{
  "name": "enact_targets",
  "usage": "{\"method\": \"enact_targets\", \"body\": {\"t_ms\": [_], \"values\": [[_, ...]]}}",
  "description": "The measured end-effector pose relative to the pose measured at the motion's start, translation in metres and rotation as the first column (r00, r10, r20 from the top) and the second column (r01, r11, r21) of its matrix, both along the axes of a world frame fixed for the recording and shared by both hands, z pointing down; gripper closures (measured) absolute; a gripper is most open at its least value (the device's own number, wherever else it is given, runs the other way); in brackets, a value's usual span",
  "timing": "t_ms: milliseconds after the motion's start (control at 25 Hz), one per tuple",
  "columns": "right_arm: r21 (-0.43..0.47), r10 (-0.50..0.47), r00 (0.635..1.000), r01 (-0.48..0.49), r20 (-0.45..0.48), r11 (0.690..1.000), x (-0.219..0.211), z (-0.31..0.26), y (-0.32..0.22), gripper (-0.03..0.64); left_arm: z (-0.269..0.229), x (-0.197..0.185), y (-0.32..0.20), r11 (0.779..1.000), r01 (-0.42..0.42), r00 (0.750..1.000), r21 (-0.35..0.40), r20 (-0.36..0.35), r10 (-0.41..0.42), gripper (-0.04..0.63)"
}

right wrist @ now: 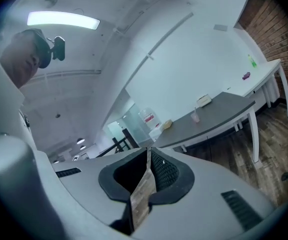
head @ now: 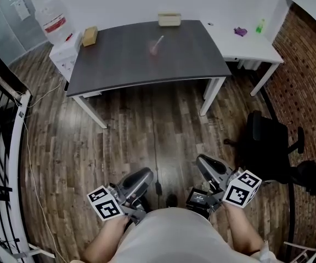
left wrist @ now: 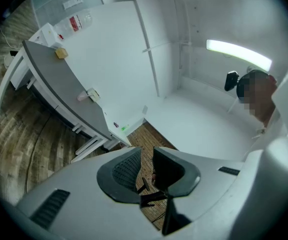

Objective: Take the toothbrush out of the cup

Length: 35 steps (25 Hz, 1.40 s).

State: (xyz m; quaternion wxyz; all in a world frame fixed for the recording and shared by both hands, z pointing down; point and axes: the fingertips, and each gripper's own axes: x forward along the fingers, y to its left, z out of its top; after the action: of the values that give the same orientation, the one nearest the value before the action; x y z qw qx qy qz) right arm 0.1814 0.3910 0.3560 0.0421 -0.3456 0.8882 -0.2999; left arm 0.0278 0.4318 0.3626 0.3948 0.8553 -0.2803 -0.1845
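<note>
Wood-plank floor (head: 147, 125) lies between the person and the dark grey matte worktop (head: 119, 64), where a small translucent pink cup (head: 154, 50) stands with the slim toothbrush (head: 159, 40) leaning out of it. Both grippers are well short of it: the left gripper (head: 146, 174) has its ribbed jaws a narrow gap apart and empty, while the right gripper (head: 203, 162) is closed on nothing. The light cup would probably tip or slide if the brush is pulled askew, or if closed jaws bump it

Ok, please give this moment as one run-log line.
stage: not started | toothbrush in cup on table | left gripper: slightly open, empty | right gripper: shut, empty
</note>
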Motion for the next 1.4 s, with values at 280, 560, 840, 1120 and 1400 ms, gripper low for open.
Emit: {"method": "enact_targets", "body": {"t_ms": [280, 560, 840, 1120, 1400], "values": [[-0.028, -0.078, 0.996, 0.077, -0.033, 0.997, -0.009, 0.017, -0.010, 0.603, 0.003, 0.010, -0.015, 1.000, 0.021, 1.000, -0.021, 0.000, -0.021, 0.518], [-0.068, -0.079, 0.997, 0.077, -0.024, 0.995, -0.030, 0.030, -0.045, 0.603, 0.007, -0.003, -0.055, 1.000, 0.013, 1.000, -0.026, -0.001, -0.013, 0.518], [-0.082, -0.045, 0.999, 0.043, -0.021, 0.996, -0.067, 0.034, -0.112, 0.603, 0.011, -0.035, -0.129, 0.999, -0.030, 1.000, -0.034, -0.004, 0.029, 0.517], [-0.098, 0.022, 0.999, -0.024, -0.027, 0.995, -0.107, 0.031, -0.181, 0.603, 0.005, -0.072, -0.198, 0.995, -0.099, 0.995, -0.033, -0.002, 0.099, 0.518], [-0.089, 0.099, 0.994, -0.102, -0.036, 0.991, -0.122, 0.026, -0.233, 0.603, 0.003, -0.094, -0.245, 0.988, -0.150, 0.989, -0.022, 0.008, 0.150, 0.517]]}}
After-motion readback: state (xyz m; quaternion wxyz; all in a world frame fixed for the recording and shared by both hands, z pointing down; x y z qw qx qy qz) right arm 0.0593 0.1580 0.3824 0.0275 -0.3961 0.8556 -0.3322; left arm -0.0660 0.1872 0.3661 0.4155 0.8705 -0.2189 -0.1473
